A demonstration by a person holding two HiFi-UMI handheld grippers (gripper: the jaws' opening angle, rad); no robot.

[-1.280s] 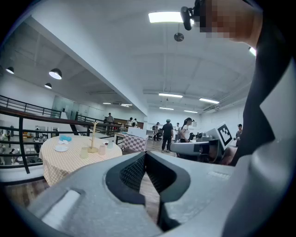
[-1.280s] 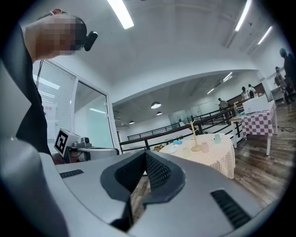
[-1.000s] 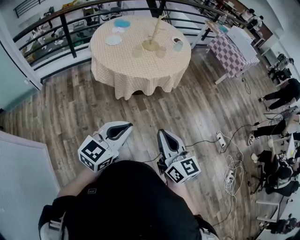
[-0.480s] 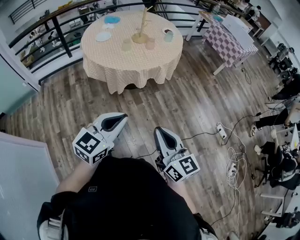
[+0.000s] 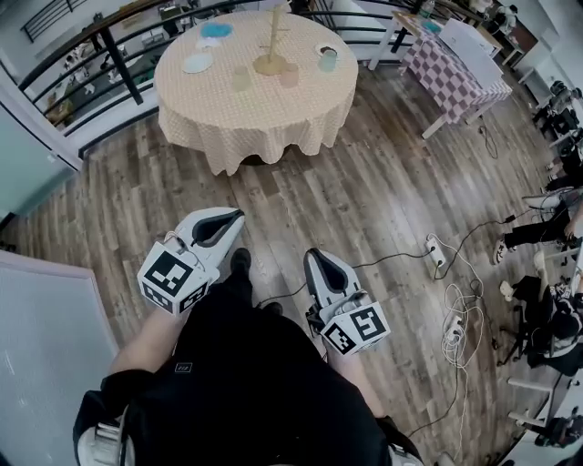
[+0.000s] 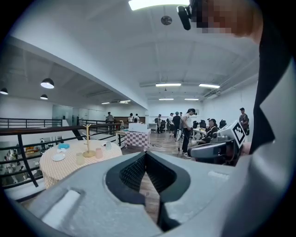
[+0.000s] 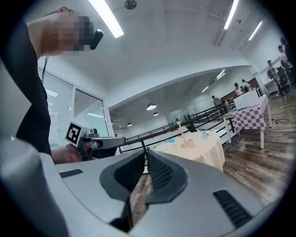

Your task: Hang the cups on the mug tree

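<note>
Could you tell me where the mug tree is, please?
In the head view, the mug tree stands on the round table at top centre, with cups beside its base.

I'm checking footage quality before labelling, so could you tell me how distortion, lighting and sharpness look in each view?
Head view: strong fisheye bows the floor planks around the round table; even light, cups too small to be crisp. Left gripper view: dark round vignette, ceiling light blown out, left gripper soft. Right gripper view: tilted horizon, bright light strips, mug tree tiny.
</note>
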